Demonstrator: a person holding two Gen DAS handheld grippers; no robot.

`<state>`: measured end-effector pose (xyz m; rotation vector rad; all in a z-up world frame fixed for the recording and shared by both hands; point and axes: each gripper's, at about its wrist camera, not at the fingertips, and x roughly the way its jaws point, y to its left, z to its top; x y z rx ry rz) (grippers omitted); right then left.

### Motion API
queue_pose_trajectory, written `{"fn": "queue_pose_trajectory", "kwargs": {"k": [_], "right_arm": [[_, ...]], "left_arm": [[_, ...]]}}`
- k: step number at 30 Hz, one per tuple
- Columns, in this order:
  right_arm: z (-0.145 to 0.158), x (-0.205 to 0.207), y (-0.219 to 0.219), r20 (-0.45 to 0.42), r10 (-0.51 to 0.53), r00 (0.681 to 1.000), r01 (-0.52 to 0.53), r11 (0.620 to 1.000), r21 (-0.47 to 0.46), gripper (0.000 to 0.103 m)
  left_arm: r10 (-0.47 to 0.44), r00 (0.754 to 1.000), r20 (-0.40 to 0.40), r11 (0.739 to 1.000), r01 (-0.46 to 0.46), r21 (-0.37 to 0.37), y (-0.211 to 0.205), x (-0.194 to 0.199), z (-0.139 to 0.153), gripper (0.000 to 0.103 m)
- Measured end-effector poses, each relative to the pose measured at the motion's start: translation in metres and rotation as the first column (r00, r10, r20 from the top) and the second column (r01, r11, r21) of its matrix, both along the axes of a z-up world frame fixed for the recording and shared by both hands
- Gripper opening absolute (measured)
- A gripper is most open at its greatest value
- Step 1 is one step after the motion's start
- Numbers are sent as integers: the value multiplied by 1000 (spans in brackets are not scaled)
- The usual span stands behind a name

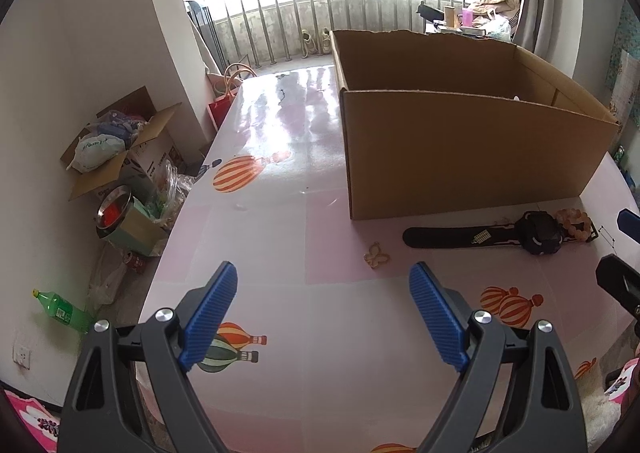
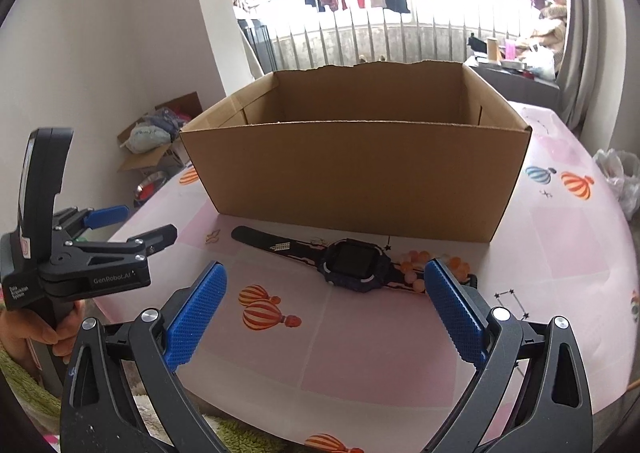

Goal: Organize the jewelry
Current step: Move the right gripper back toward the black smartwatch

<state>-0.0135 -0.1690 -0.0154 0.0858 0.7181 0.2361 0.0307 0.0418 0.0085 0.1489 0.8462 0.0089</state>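
Jewelry waits untouched on the pink balloon-print table (image 2: 360,353) before the open brown cardboard box (image 2: 360,177).
Both claws, left (image 1: 322,317) and right (image 2: 326,317), stand wide and empty above the table; the thin gold butterfly charm (image 1: 376,256) could slip flat under the pads, while the black strap watch (image 2: 352,267) overlying the orange bead bracelet (image 2: 416,265) risks dragging it.

Cardboard box (image 2: 356,173) behind watch (image 2: 354,265)

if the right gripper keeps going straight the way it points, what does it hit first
Probably the watch lying on the table before the cardboard box; the open jaws frame it, though depth is hard to judge.
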Motion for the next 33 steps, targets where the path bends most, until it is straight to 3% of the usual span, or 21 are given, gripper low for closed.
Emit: {"fn": "queue_pose_trajectory", "kwargs": {"k": [9, 11, 18, 27, 33], "right_arm": [[-5, 3, 12, -55, 64, 996, -64, 998, -2, 94], [-7, 4, 16, -65, 74, 995, -74, 997, 7, 94], [-17, 14, 22, -136, 105, 985, -102, 994, 31, 73], [-22, 17, 19, -176, 114, 978, -105, 993, 57, 46], [-32, 20, 23, -187, 127, 974, -118, 991, 61, 44]], "left_arm": [[-75, 995, 63, 996, 78, -49, 0, -7, -6, 86], [-92, 994, 66, 993, 97, -72, 0, -6, -8, 80], [-163, 985, 63, 977, 170, -130, -8, 2, -13, 61], [-198, 980, 14, 978, 199, -64, -22, 20, -26, 41], [-184, 983, -26, 982, 182, -58, -18, 30, -34, 32]]}}
